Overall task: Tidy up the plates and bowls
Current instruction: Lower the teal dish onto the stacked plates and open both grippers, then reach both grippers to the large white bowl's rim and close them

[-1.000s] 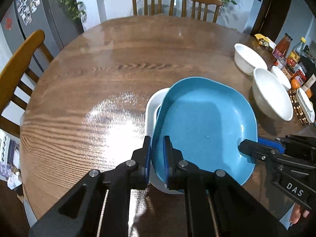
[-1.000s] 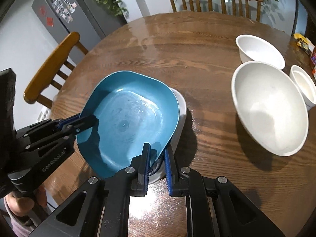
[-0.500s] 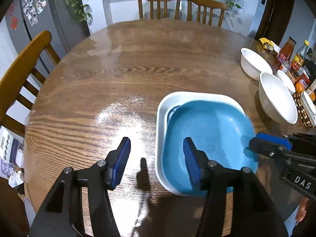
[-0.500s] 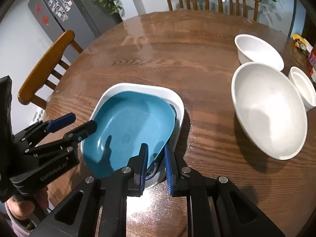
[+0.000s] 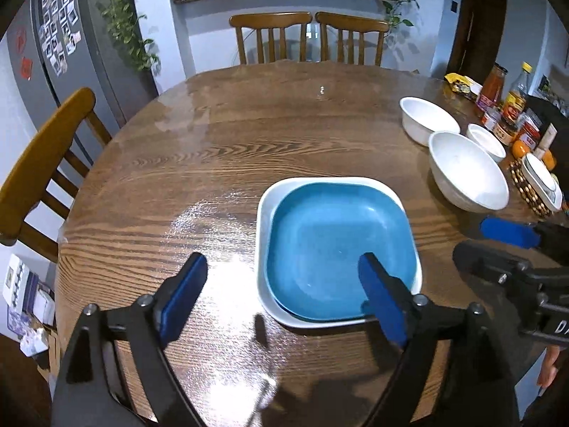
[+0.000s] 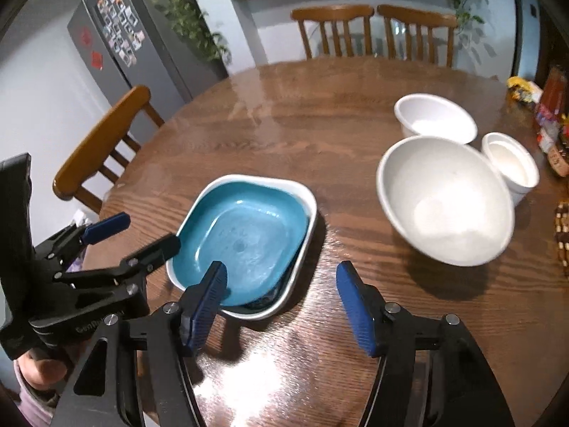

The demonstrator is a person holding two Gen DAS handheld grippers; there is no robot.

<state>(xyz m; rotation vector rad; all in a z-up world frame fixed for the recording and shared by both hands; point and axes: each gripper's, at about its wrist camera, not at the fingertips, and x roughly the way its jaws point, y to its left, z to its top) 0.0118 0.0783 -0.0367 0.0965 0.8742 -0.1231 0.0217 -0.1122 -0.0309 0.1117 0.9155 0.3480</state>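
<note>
A blue square plate [image 5: 338, 245] [image 6: 245, 238] lies flat inside a white square dish [image 5: 264, 213] [image 6: 309, 210] on the round wooden table [image 5: 213, 149]. My left gripper [image 5: 281, 265] [image 6: 145, 232] hangs above the dish's near-left side. Its jaws are opening wide and the pads touch nothing. My right gripper [image 6: 281, 272] [image 5: 480, 240] hovers over the dish's near-right corner, its jaws also opening with nothing pressed between them. At the right stand three white bowls: large [image 6: 444, 199], medium [image 6: 434, 117] and small [image 6: 510, 163].
Bottles, jars and snack packets [image 5: 505, 103] crowd the table's right edge beside a beaded mat [image 5: 530, 192] with a small dish. Wooden chairs stand at the far side [image 5: 306, 35] and the left [image 5: 42, 149]. A grey fridge [image 5: 53, 53] is beyond.
Both grippers have let go of the blue plate, which tilted down and now lies flat in the white dish. Both have opened and drawn back and up from the dishes.
</note>
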